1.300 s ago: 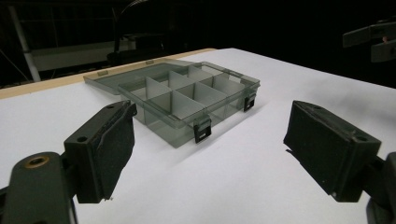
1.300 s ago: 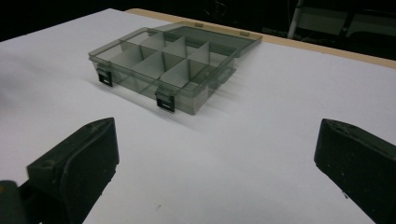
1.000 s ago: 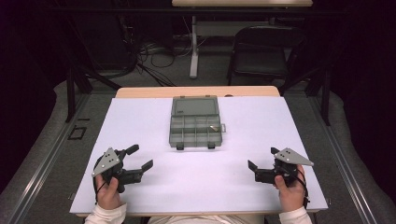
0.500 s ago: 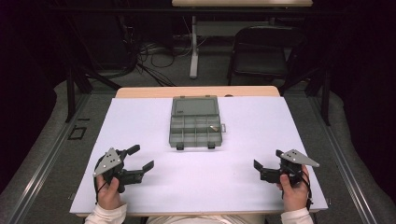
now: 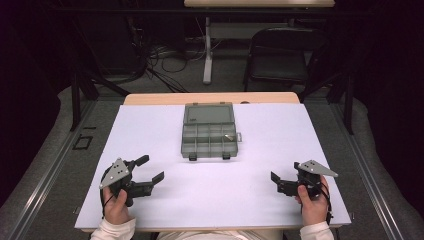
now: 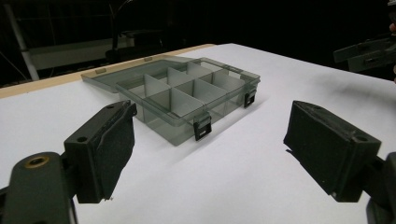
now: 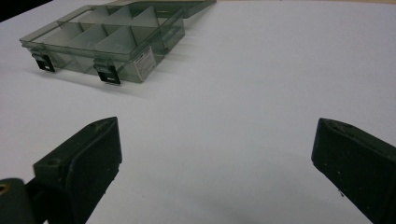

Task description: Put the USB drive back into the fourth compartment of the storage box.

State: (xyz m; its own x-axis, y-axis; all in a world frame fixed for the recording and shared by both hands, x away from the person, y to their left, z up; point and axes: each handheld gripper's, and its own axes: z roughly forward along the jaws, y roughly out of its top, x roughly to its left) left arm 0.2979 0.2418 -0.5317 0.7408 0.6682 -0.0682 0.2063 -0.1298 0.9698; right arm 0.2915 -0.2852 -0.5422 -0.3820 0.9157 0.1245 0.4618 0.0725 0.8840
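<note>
On the white table (image 5: 165,215), one clear grey compartment box (image 5: 209,139) lies open near the far middle, its lid folded flat behind it, well apart from both tools. Two grippers rest near the front edge with jaws spread wide and empty: the left gripper (image 5: 150,170) unmoved, the right gripper (image 5: 276,183) drawn slightly back and outward, so work seems unstarted. One small pale item (image 5: 229,136) sits in a right-hand compartment.
</note>
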